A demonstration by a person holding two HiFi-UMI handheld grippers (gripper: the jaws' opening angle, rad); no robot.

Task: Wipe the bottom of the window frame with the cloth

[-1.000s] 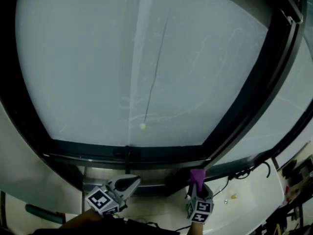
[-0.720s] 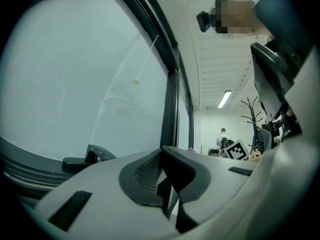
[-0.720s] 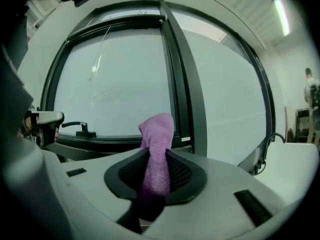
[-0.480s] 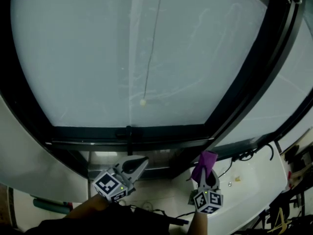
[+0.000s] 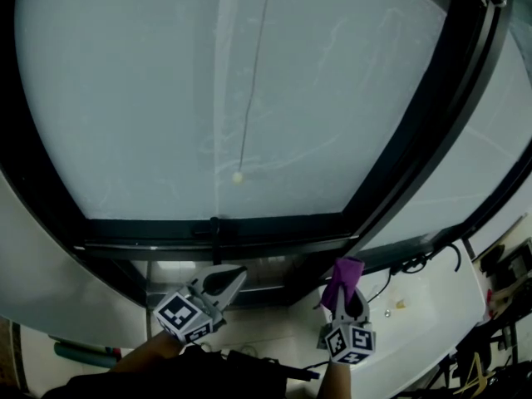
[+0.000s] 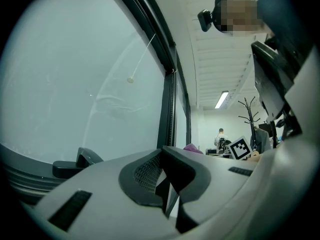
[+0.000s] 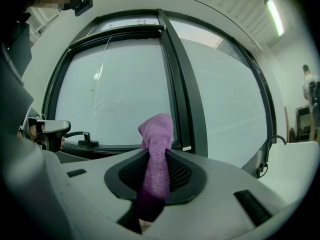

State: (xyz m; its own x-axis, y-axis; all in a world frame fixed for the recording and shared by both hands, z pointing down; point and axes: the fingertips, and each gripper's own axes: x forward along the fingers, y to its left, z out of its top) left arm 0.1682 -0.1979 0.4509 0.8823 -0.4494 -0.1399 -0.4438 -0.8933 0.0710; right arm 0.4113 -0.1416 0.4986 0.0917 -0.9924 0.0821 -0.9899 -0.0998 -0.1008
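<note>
The window's dark bottom frame (image 5: 274, 243) runs across the head view, with a black handle (image 5: 216, 227) on it. A purple cloth (image 5: 343, 274) sticks up out of my right gripper (image 5: 346, 293), which is shut on it just below the frame near the slanted mullion (image 5: 407, 156). In the right gripper view the cloth (image 7: 157, 154) stands between the jaws in front of the bottom frame (image 7: 115, 146). My left gripper (image 5: 233, 278) is below the handle, shut with nothing in it (image 6: 163, 170).
A blind cord with a bead (image 5: 238, 176) hangs over the frosted pane. A white sill with a black cable (image 5: 416, 293) lies at the lower right. A person (image 6: 220, 134) and a coat rack (image 6: 248, 109) stand far off in the room.
Both grippers have risen toward the bottom frame over the last second, the cloth still held in the right one. Little has moved in the last half second.
</note>
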